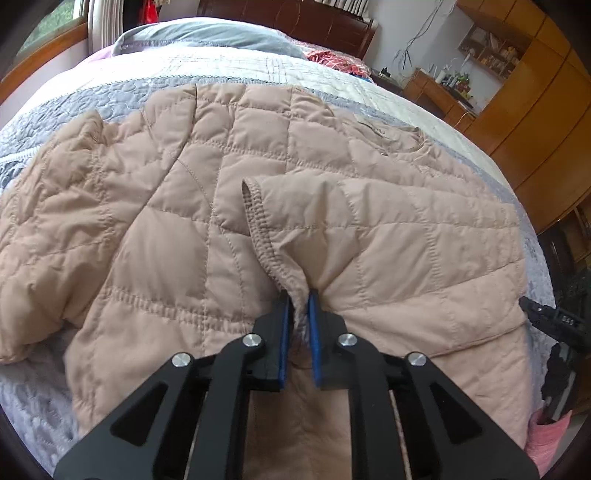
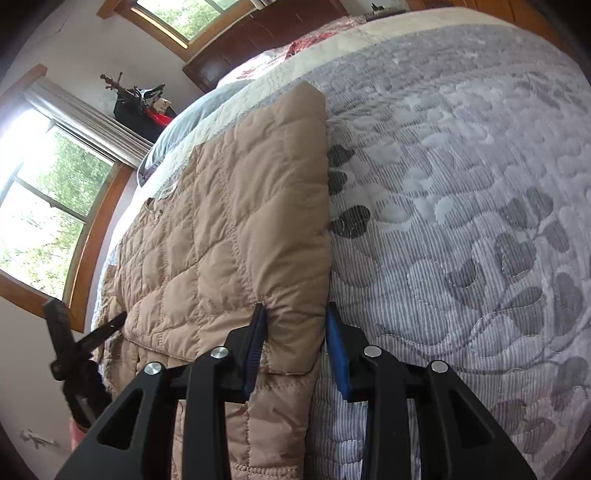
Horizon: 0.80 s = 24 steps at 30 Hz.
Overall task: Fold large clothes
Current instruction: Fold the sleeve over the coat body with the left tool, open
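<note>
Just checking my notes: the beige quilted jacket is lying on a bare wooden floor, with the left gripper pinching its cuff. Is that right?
Not quite. The beige quilted jacket lies on a bed with a grey patterned quilt, not a wooden floor; both wrist views show it. The left gripper does have the cuff between its fingers.

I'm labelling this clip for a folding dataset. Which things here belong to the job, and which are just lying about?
Part of the job:
- beige quilted jacket
- its sleeve cuff, between the left gripper pads
- right gripper, astride the folded jacket edge
- bed quilt underneath

Lying about:
- grey pillow
- wooden cabinets
- cluttered desk
</note>
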Motion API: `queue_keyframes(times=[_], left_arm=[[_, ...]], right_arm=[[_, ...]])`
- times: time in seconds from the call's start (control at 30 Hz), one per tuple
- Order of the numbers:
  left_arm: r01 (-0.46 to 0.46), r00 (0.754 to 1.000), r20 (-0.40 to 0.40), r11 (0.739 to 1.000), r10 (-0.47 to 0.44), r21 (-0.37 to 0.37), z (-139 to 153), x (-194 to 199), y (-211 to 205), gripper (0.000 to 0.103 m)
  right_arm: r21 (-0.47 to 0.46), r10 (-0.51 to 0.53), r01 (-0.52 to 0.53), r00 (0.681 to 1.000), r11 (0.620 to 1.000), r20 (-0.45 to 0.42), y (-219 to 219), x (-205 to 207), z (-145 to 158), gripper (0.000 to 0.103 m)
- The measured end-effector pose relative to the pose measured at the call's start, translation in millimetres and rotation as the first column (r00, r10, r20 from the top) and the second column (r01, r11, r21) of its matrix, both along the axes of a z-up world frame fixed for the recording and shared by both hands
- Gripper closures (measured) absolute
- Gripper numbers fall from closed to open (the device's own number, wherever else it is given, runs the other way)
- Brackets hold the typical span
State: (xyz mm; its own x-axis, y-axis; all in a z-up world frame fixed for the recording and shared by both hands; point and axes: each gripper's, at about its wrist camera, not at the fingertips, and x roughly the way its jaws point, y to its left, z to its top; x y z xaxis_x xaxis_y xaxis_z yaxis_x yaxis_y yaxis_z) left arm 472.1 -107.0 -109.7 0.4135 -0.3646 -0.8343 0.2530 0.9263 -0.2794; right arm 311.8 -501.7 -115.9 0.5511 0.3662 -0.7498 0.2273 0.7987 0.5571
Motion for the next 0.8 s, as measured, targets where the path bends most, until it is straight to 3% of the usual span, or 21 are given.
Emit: queue_keyframes(times=[0.17,0.27,0.33,0.4,0.5,0.63,0.8], left_arm=[[-0.001,1.0,0.011,1.0,0.001,-0.03,0.8,-2.2,7.8,0.09],[-0.052,0.998,0.028,0.998,0.053,-0.017,19.7,-11.6,24.3,0.072],[-0.083,0.992,0.096,0.996,0.082,0.007,39.9,-17.6,33.9,0.069],[-0.06,0.989,0.136,0.998,0.057,0.021,61.1,-23.1,28.2,0.068],[-0.004,0.993,0.119,1.0,0.003,0.005,73.6,-24.6,2.9,0.067],[0.025,0.995,0.093,0.999,-0.029,0.048,62.6,-17.2,-36.5,0.067],[-0.001,0.998,0.064,0.992,-0.007,0.125,28.2,3.0,-47.5,0.067]], right_arm=[[-0.037,0.013,-0.013,1.0,0.999,0.006,-1.2,0.6,4.8,0.07],[-0.085,-0.021,0.023,0.999,0.996,0.025,2.8,-10.1,29.8,0.066],[-0.145,-0.037,0.046,0.997,0.988,0.063,8.1,-17.7,56.6,0.066],[-0.143,-0.016,0.025,0.998,0.989,0.065,20.0,-14.6,71.9,0.066],[-0.171,0.044,-0.039,0.999,0.985,0.023,47.8,5.8,81.8,0.067],[-0.213,0.08,-0.094,0.994,0.973,-0.07,86.0,37.8,69.4,0.067],[-0.271,0.058,-0.091,0.99,0.958,-0.126,103.6,61.3,43.1,0.067]])
